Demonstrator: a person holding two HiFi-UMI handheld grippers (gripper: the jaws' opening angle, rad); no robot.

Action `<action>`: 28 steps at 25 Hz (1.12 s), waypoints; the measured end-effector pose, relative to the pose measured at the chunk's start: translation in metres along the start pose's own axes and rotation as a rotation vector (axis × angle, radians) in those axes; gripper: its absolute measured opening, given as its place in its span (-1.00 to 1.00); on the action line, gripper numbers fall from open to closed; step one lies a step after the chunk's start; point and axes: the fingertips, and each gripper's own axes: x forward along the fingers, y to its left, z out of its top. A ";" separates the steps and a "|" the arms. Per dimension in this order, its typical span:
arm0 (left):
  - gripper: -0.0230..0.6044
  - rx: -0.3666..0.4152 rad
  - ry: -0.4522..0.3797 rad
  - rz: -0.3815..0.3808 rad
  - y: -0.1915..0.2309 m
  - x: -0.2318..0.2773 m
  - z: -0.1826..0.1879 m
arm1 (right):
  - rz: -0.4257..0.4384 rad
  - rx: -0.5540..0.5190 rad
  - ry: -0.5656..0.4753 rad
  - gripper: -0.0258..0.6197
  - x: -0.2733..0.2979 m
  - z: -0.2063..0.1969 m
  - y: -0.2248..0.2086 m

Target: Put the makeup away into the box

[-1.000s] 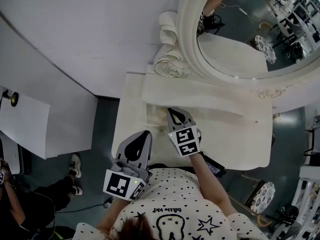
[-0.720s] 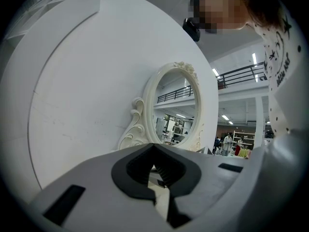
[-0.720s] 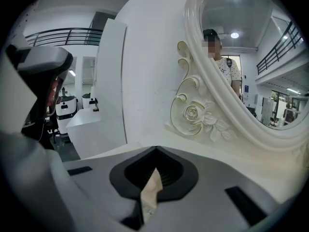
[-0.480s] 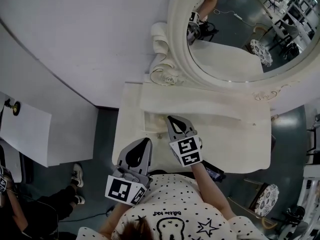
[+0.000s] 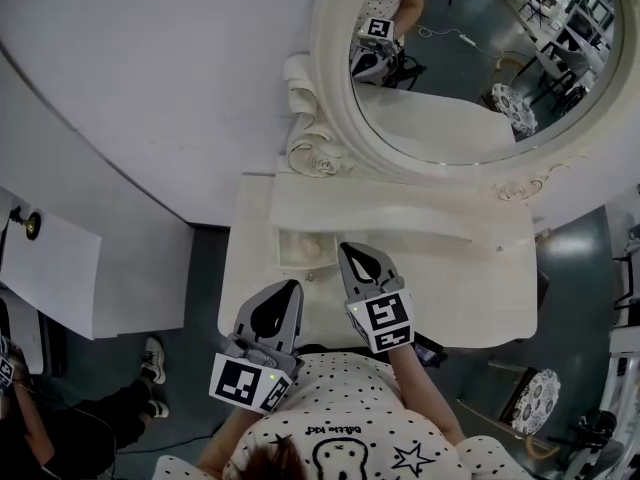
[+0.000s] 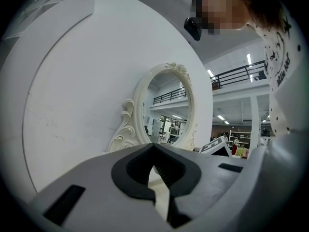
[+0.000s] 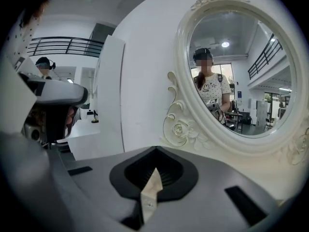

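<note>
A cream vanity table (image 5: 470,288) stands under an oval mirror (image 5: 470,68) with a carved frame. At the table's back left is a small square box-like recess (image 5: 305,248); what lies inside I cannot tell. My right gripper (image 5: 350,250) hovers just right of the recess, its jaws shut and empty; in the right gripper view (image 7: 155,150) only the cream table shows behind the tips. My left gripper (image 5: 290,286) stays at the table's front edge, pointing at the mirror (image 6: 166,108), tips together (image 6: 154,146). No makeup item shows in any view.
A curved white wall (image 5: 170,78) backs the vanity. A white panel (image 5: 60,268) and a person's shoe (image 5: 150,353) are on the floor side at left. A patterned stool (image 5: 530,398) stands at lower right. The mirror reflects my right gripper.
My right gripper has risen and drawn back from the recess toward me, still shut. The left gripper has barely shifted. More of the mirror has come into the head view.
</note>
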 end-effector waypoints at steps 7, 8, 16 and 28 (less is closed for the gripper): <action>-0.94 -0.002 0.003 -0.035 -0.030 0.011 -0.001 | -0.043 0.026 -0.038 -0.90 -0.042 0.006 -0.018; -0.94 -0.003 0.003 -0.042 -0.035 0.013 -0.002 | -0.048 0.029 -0.045 -0.90 -0.049 0.008 -0.021; -0.94 -0.010 -0.002 -0.076 -0.064 0.028 -0.005 | -0.068 0.032 -0.116 -0.90 -0.097 0.022 -0.040; -0.94 -0.006 -0.002 -0.072 -0.084 0.033 -0.007 | -0.057 0.027 -0.185 -0.90 -0.153 0.032 -0.048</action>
